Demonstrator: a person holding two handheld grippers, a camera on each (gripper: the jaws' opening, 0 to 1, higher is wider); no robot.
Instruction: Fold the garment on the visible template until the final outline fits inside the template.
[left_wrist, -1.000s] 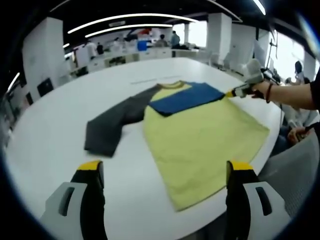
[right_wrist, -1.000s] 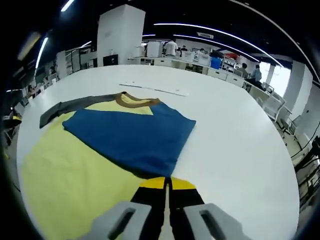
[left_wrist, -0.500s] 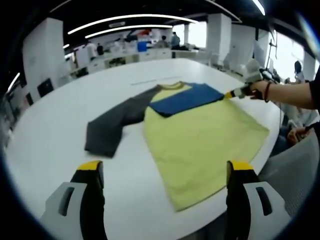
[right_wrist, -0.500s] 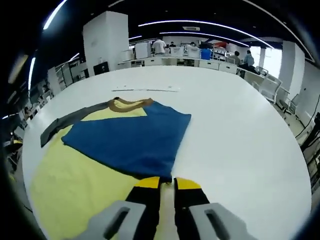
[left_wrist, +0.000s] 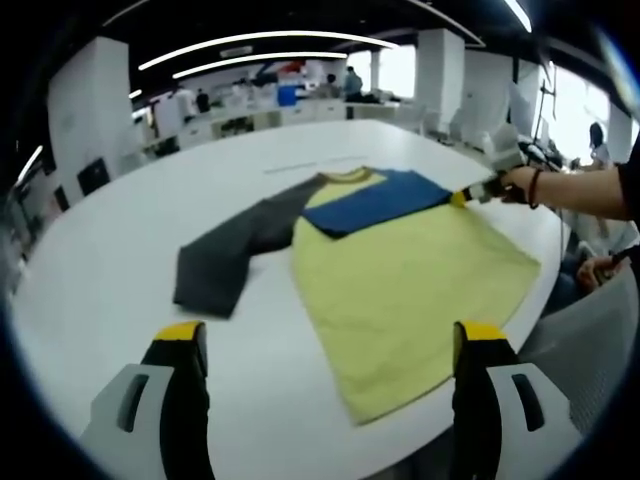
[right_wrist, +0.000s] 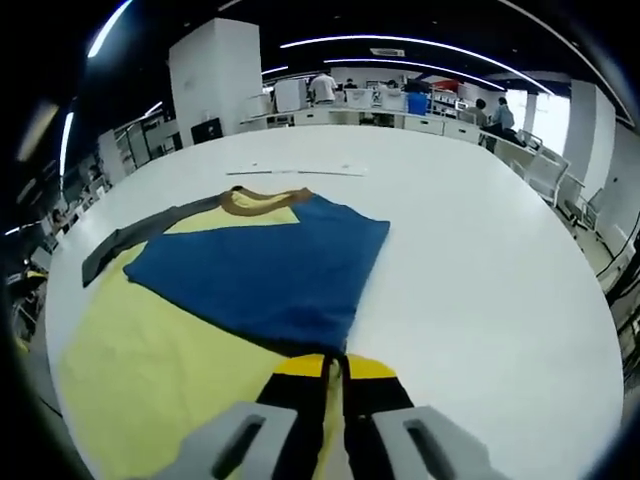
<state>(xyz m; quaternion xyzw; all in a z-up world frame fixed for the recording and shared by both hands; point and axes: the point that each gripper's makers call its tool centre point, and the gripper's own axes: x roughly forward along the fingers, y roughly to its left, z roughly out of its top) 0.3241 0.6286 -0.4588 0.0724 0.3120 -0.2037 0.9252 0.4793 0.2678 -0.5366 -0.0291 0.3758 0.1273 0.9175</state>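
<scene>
1. Folding partly done, by my reading: the shirt lies flat on the white bench; its blue sleeve is already laid across the yellow body, while the grey sleeve lies spread to the side, unfolded.
2. Left to do, as judged: grey sleeve inward, then the body shortened. No template outline can be made out.
3. Right tool: jaws almost together at the blue sleeve's edge; whether cloth is pinched, I cannot tell.
4. Left tool: jaws wide apart, empty, short of the shirt's hem.
5. Surface: large, rounded, white, a pale strip beyond the collar.
6. Room: open office, ceiling light strips, desks, people far off.
</scene>
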